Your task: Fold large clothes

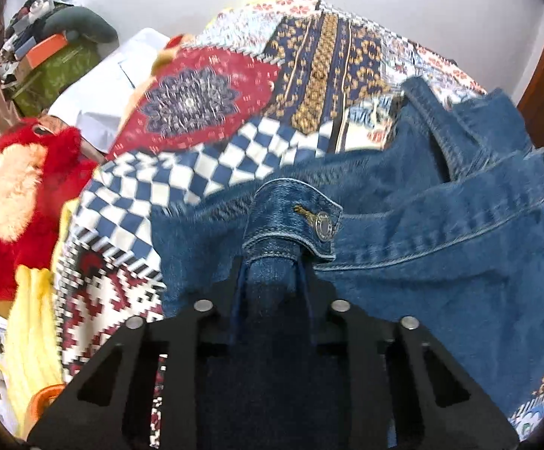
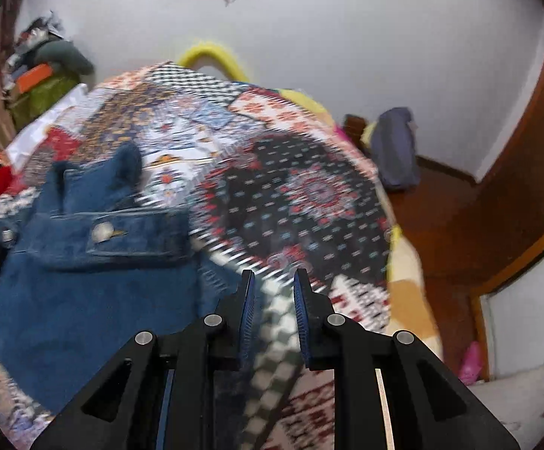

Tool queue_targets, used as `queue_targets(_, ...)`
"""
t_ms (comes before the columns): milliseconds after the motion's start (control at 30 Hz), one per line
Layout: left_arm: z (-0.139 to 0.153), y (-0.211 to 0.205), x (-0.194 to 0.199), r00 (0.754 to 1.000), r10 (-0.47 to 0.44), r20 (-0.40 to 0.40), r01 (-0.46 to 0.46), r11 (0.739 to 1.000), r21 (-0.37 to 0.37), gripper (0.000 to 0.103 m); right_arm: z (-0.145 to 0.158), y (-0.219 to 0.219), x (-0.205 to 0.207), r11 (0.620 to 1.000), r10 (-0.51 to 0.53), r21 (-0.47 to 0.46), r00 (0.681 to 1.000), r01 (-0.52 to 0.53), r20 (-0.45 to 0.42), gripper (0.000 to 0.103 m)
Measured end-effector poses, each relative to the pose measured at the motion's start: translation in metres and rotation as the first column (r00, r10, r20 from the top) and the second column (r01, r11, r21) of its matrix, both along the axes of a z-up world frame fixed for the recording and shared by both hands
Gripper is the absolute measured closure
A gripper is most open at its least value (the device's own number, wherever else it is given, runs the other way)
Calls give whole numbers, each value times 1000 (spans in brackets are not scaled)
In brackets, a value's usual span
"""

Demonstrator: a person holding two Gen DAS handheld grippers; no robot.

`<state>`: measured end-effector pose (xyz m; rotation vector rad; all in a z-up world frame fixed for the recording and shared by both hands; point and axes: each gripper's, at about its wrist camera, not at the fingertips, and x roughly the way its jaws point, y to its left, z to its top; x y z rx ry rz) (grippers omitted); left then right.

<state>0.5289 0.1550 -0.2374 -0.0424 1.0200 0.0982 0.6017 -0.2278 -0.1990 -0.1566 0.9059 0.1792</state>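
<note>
A blue denim garment (image 1: 441, 243) with metal buttons lies rumpled on a patchwork bedspread (image 1: 215, 93). My left gripper (image 1: 272, 266) is shut on a bunched fold of it just below a buttoned tab (image 1: 298, 221), and the cloth hides the fingertips. In the right wrist view the same denim garment (image 2: 84, 281) lies to the left on the bedspread (image 2: 290, 187). To its right, my right gripper (image 2: 272, 281) hovers over the bedspread. Its blue pads (image 2: 248, 300) stand a narrow gap apart with nothing between them. That view is blurred.
A red plush toy (image 1: 20, 195) and a yellow cloth (image 1: 32, 337) lie at the bed's left side. Boxes and clutter (image 1: 47, 56) are stacked in the far left corner. A wooden floor (image 2: 459, 225) and a grey bag (image 2: 395, 150) are right of the bed.
</note>
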Motion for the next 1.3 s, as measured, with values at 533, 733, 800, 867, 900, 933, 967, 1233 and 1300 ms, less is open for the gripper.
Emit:
queue_targets(533, -25, 20, 22, 999, 33, -41, -31, 999, 38, 65, -60, 114, 16, 977, 196, -61, 973, -204, -125, 87)
queue_targets(733, -24, 15, 22, 999, 30, -41, -27, 997, 77, 65, -69, 58, 37, 998, 55, -5, 983, -56, -176, 87)
queue_targets(800, -19, 14, 18, 999, 23, -41, -20, 997, 79, 65, -66, 39, 35, 1000, 22, 13, 979, -20, -203, 86)
queue_targets(867, -9, 16, 14, 999, 19, -33, -16, 996, 90, 59, -59, 27, 26, 1000, -3, 27, 977, 8, -211, 86)
queue_targets(900, 0, 18, 9, 999, 22, -25, -19, 994, 107, 57, -54, 23, 21, 1000, -6, 24, 978, 11, -207, 86)
queue_targets(933, 8, 20, 5, 1000, 28, -12, -27, 991, 129, 53, -49, 22, 15, 1000, -3, 18, 979, 7, -202, 86)
queue_targets(967, 20, 22, 0, 999, 39, 11, -40, 986, 164, 49, -42, 22, 8, 1000, 8, 14, 981, -5, -193, 86)
queue_targets(1233, 107, 31, -57, 981, 19, 191, -36, 995, 89, 22, 9, 88, -49, 980, 193, 58, 977, -189, -87, 86)
queue_targets(1300, 113, 24, -69, 978, -8, 208, -3, 999, 54, 19, 17, 117, -66, 964, 260, 77, 963, -255, -65, 86)
